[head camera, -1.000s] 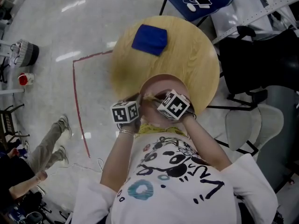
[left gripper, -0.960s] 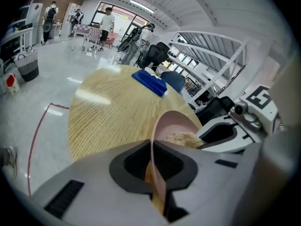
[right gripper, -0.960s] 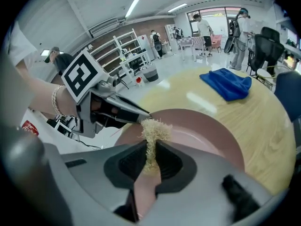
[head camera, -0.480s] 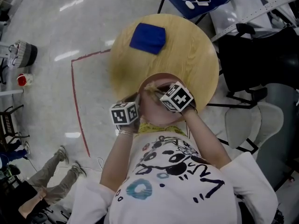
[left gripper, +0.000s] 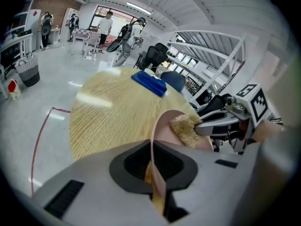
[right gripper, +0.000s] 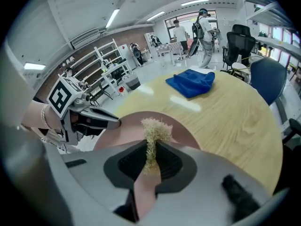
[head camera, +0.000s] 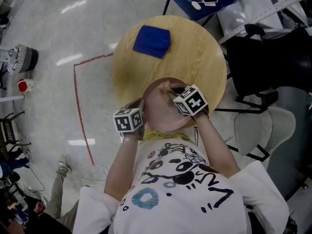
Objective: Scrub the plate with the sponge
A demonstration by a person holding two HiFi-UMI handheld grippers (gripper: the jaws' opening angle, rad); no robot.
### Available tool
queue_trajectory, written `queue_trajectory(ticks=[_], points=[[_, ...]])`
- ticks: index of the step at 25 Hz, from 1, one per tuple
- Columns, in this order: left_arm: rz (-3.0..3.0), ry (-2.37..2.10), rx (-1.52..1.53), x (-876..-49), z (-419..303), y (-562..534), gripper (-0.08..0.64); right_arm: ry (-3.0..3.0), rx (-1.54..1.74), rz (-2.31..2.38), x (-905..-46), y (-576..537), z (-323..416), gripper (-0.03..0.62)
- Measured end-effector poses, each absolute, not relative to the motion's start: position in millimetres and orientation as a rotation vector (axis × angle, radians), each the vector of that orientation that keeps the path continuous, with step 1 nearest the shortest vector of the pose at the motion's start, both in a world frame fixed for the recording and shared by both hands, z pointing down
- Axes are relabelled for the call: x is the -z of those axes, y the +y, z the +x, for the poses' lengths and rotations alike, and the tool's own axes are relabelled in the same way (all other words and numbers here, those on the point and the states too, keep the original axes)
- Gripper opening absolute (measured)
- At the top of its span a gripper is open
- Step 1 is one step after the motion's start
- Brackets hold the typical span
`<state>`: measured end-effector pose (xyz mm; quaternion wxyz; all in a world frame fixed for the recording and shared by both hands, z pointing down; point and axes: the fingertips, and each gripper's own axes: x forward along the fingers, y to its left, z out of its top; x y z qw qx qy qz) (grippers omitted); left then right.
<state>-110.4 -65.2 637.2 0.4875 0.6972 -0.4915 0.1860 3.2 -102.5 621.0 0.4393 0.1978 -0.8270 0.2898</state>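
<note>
Pink plate (head camera: 158, 112), at the bench's (head camera: 195, 48) 6 o'clock edge, is pinched by its rim in my left claw (left gripper: 153, 173), my right claw (right gripper: 150, 159) clamping the sponge (right gripper: 155, 128) against its 12 o'clock rim: scrubbing underway, I judge, unfinished.

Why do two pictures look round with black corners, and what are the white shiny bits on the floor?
Left gripper view and right gripper view: very wide lenses bend everything, so the corners go dark and the table looks stretched, with bright patches of light on it. Head view: the glossy floor throws back glare as white streaks.
</note>
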Motion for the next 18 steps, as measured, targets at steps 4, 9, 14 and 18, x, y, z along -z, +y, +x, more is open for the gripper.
queue_trajectory(ticks=[4,9,14,18], points=[[1.689,-1.205,-0.443,-636.8,-109.5,-65.9,0.026,-2.035,-0.713,0.522,-620.1,-102.9,23.7,0.067],[1.694,-1.211,-0.446,-637.0,-109.2,-68.0,0.026,-2.003,-0.712,0.536,-620.1,-89.4,47.5,0.067],[1.689,-1.222,-0.441,-638.1,-109.0,-68.5,0.026,-1.977,-0.757,0.505,-621.0,-68.3,60.0,0.067],[1.682,-1.227,-0.430,-637.7,-109.0,-67.8,0.026,-1.959,-0.778,0.454,-620.0,-44.9,62.5,0.067]])
